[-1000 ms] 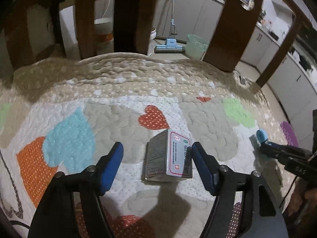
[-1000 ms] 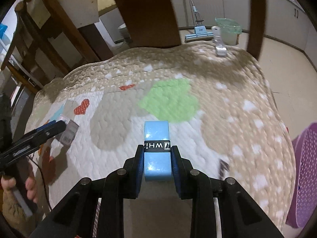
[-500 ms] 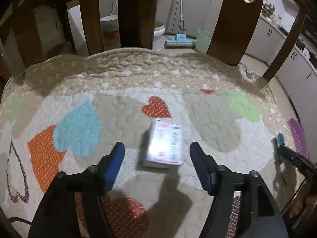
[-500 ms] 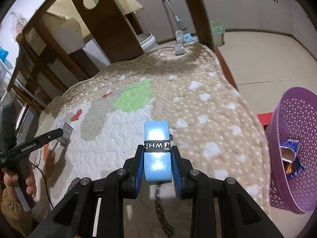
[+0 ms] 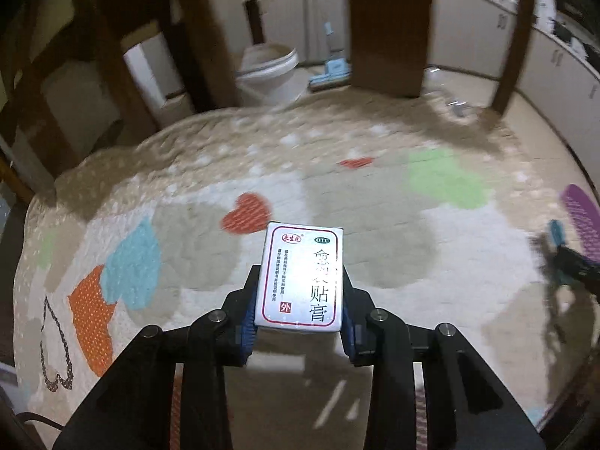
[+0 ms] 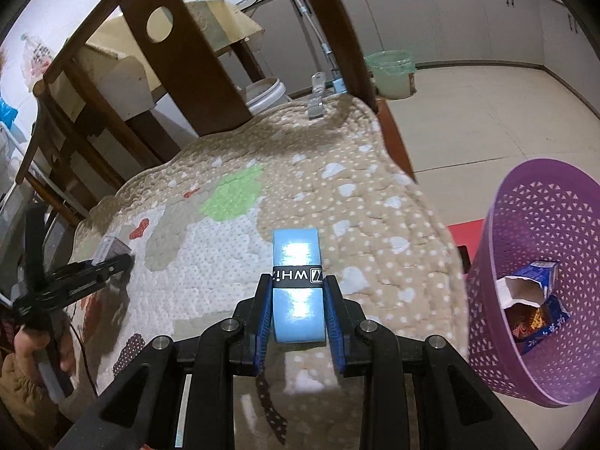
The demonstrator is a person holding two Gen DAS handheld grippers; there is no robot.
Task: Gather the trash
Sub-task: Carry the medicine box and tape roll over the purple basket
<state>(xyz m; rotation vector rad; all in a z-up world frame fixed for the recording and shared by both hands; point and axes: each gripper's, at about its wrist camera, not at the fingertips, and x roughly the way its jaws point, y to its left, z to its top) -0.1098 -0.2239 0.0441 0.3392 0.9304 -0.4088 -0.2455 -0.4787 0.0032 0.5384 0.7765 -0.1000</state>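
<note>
A white medicine box [image 5: 300, 262] with red border and printed characters sits between the blue pads of my left gripper [image 5: 301, 300]. Its jaws are closing and the pads press on the box's sides, holding it above the heart-patterned quilt [image 5: 337, 195]. My right gripper [image 6: 298, 300] is shut on a light blue tape roll [image 6: 296, 258] with a black band, over the quilt's right edge. A purple lattice basket [image 6: 540, 232] stands to its right on the floor, with torn snack wrappers [image 6: 532, 300] inside. The right wrist view shows the left gripper [image 6: 112, 262] far left with the box.
Dark wooden chair backs [image 6: 187, 56] rise behind the quilt. A white bucket [image 6: 266, 92], a mop [image 5: 330, 71] and a green bin [image 6: 392, 71] stand on the floor beyond. A small clear bottle [image 6: 317, 101] lies at the quilt's far edge. A hand [image 6: 26, 341] holds the left tool.
The left gripper spread around the box on the quilt, then closed on it and lifted it. The right gripper swung right with the blue roll, bringing the purple basket into view.
</note>
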